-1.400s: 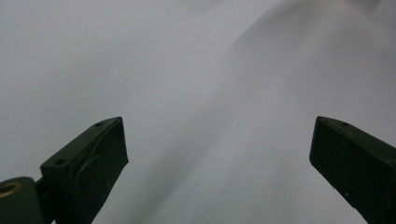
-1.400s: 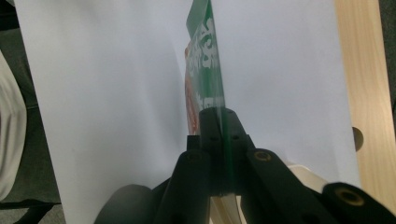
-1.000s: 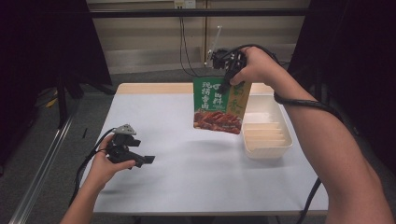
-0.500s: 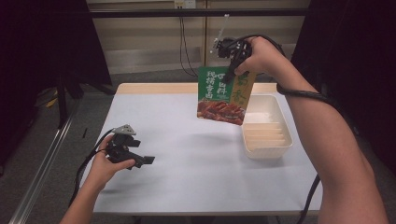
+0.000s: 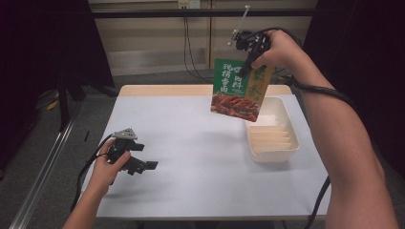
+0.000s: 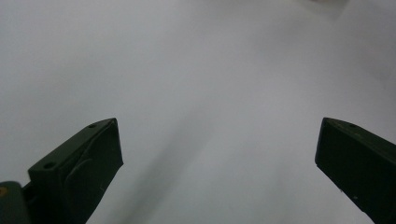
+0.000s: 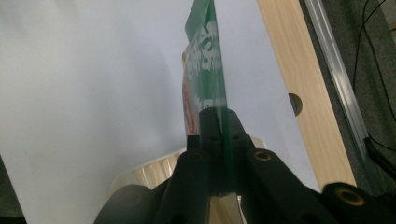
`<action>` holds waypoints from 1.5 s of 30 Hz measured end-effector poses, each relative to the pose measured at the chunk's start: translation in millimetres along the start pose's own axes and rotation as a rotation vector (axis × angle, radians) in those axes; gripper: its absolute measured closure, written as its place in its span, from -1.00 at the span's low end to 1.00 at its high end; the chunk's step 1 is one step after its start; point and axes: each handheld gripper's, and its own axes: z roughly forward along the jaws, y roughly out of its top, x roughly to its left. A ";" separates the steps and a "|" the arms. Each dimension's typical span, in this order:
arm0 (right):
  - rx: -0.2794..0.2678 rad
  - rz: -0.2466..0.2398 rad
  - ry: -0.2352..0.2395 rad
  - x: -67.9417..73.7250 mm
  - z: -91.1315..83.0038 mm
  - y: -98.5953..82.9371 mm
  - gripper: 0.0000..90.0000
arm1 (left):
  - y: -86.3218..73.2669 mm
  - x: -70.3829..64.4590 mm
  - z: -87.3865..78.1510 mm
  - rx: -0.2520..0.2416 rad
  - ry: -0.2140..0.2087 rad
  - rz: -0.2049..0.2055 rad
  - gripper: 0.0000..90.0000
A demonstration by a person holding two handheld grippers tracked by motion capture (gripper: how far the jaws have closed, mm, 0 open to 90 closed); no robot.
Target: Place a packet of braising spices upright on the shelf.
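Note:
A green food pouch (image 5: 239, 88) with white lettering and a picture of a red dish hangs in the air above the table's far right. My right gripper (image 5: 247, 67) is shut on its top edge; in the right gripper view the jaws pinch the pouch (image 7: 205, 79) edge-on. Below it stands a cream ribbed tray (image 5: 273, 130). My left gripper (image 5: 145, 166) rests low over the table's near left, held in a hand. In the left gripper view its jaws stand wide apart over bare white tabletop with nothing between them.
The white table (image 5: 200, 157) has a wooden strip (image 5: 162, 89) along its far edge. A metal rail (image 5: 43, 176) runs on the floor at left. Cables hang from the back wall (image 5: 188, 43).
My right gripper has lifted the pouch higher and slightly to the right, tilting it. The left gripper has stayed put.

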 end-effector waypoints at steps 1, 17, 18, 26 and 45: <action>0.000 -0.008 0.002 -1.9 -0.4 -1.1 1.00 | 0.0 -0.2 0.4 -0.001 -0.002 0.002 -0.99; 0.030 0.060 -0.012 -25.2 0.6 -20.2 1.00 | -0.7 -2.7 3.5 0.000 -0.038 0.025 -0.99; 0.027 0.063 -0.014 -26.6 0.6 -21.5 1.00 | -0.7 -2.8 3.7 0.001 -0.038 0.024 -0.99; 0.021 0.088 -0.030 -36.3 -0.3 -34.5 1.00 | -0.8 -2.7 3.2 -0.002 -0.033 0.026 -0.99; 0.014 0.138 -0.041 -47.6 4.2 -74.4 1.00 | -0.8 -2.9 7.0 0.011 -0.036 0.033 -0.99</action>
